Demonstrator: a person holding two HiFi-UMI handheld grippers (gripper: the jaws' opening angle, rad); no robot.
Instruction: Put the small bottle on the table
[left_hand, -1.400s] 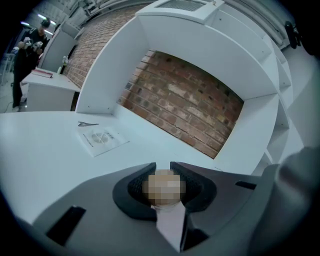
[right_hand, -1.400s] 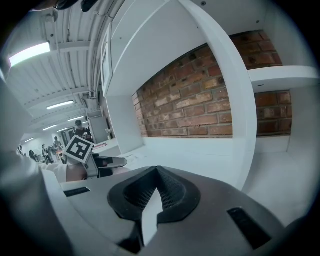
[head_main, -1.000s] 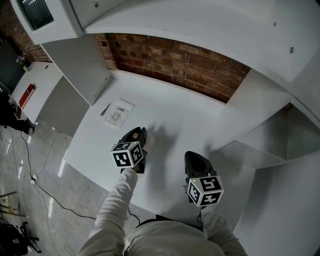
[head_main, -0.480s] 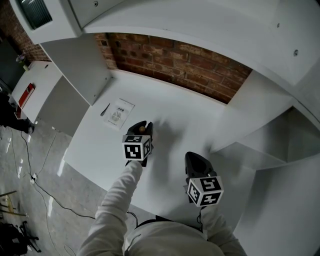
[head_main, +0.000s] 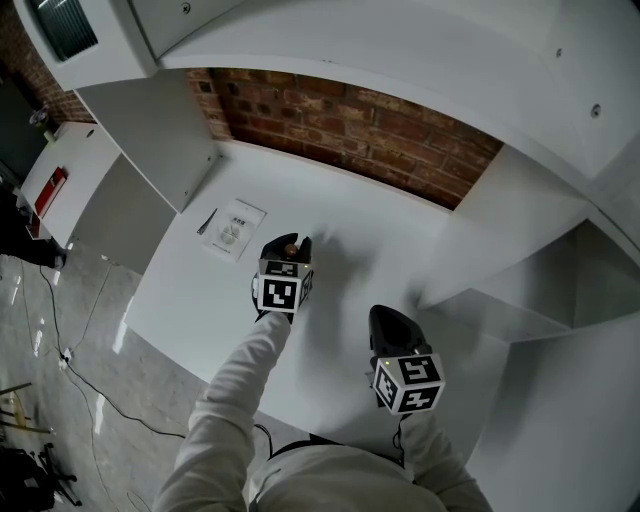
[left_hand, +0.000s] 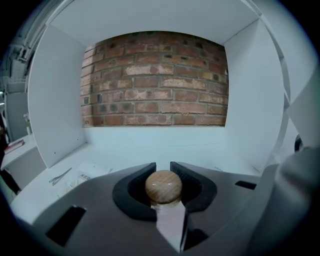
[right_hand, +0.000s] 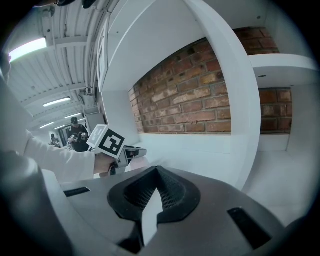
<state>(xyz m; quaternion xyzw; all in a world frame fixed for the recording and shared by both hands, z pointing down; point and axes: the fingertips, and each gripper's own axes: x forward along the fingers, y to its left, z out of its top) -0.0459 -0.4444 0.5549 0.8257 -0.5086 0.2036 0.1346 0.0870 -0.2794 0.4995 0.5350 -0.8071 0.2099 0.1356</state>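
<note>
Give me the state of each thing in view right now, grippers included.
small bottle: stoppered, held between the jaws of the left gripper, not yet released.
left gripper: shut on the small bottle, above the table.
right gripper: shut, empty.
leaflet: lying flat on the table.

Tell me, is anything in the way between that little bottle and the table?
Nothing visible. The left gripper holds the small bottle over bare table; the paper sheet lies off to its left.
</note>
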